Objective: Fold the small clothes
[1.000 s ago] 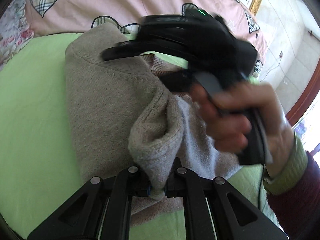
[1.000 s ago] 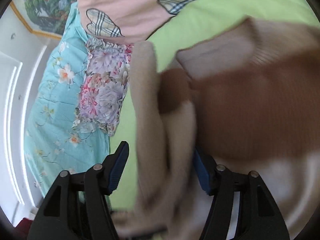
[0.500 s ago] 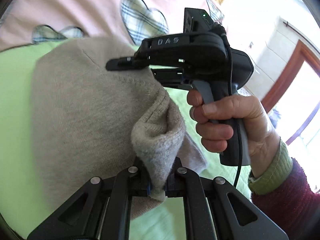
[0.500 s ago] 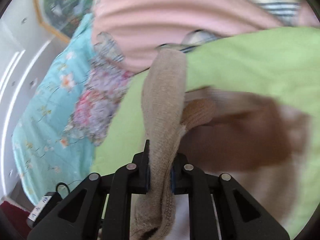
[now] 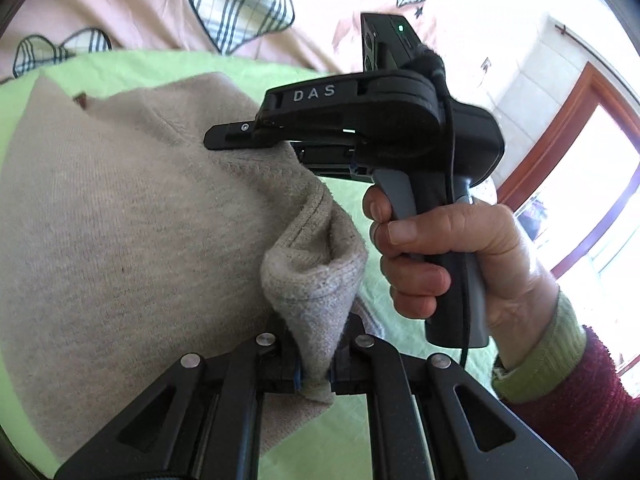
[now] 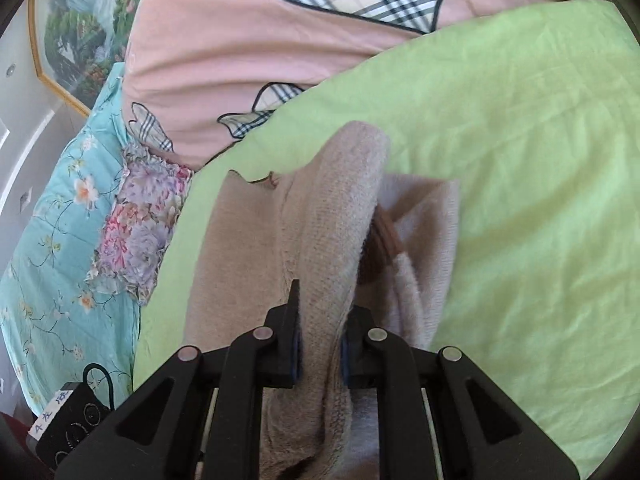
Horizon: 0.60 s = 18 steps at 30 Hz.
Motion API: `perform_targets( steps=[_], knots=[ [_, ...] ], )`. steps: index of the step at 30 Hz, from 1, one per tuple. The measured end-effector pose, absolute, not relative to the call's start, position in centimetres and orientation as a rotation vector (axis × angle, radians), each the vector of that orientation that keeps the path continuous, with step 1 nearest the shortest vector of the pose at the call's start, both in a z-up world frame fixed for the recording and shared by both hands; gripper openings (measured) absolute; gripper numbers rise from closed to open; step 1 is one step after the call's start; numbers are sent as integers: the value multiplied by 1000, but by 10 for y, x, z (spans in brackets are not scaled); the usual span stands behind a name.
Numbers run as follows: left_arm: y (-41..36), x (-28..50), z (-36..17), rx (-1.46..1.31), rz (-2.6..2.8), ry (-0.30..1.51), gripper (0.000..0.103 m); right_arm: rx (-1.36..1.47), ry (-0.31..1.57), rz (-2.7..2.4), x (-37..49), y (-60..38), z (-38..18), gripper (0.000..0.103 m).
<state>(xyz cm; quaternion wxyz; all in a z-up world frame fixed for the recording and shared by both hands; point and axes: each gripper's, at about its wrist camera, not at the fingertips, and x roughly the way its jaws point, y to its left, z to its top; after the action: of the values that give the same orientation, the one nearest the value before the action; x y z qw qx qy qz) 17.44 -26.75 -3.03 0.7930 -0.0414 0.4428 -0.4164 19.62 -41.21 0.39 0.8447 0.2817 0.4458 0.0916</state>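
Observation:
A small beige knit sweater [image 5: 120, 220] hangs lifted over the green bed sheet [image 5: 120, 68]. My left gripper [image 5: 316, 376] is shut on a bunched edge of it. In the left wrist view the right gripper [image 5: 240, 138] sits above and to the right, held by a hand [image 5: 460, 256], its fingers against the sweater's upper edge. In the right wrist view my right gripper [image 6: 320, 352] is shut on a fold of the sweater [image 6: 328, 220], with a brown inner part showing at the right.
A pink quilt [image 6: 240, 40] with plaid hearts lies at the far side of the green sheet [image 6: 520, 160]. A teal floral blanket [image 6: 60, 220] lies left. A black box with a cable [image 6: 68, 420] sits at lower left. A window and wooden frame [image 5: 580, 160] stand right.
The right gripper closed on the sweater fold a second ago. Both grippers have since lifted the sweater higher off the sheet; the left has kept its grip.

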Motion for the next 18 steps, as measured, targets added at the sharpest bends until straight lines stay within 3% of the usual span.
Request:
perform_targets(
  steps=[5,12,15,18],
  knots=[
    [-271,179,-52,-85,-876,1013,12,545,988,143,194,-410,-13,17],
    [-232,168,-35,-112,-921,1034,35,556,948,90,176,-412,-1,29],
    [-206,152,-23,-115,-935,1018,37,562,926,73,162,-413,4,42],
    [-176,138,-13,-109,-929,993,46,547,910,47,149,-413,10,58]
  ],
)
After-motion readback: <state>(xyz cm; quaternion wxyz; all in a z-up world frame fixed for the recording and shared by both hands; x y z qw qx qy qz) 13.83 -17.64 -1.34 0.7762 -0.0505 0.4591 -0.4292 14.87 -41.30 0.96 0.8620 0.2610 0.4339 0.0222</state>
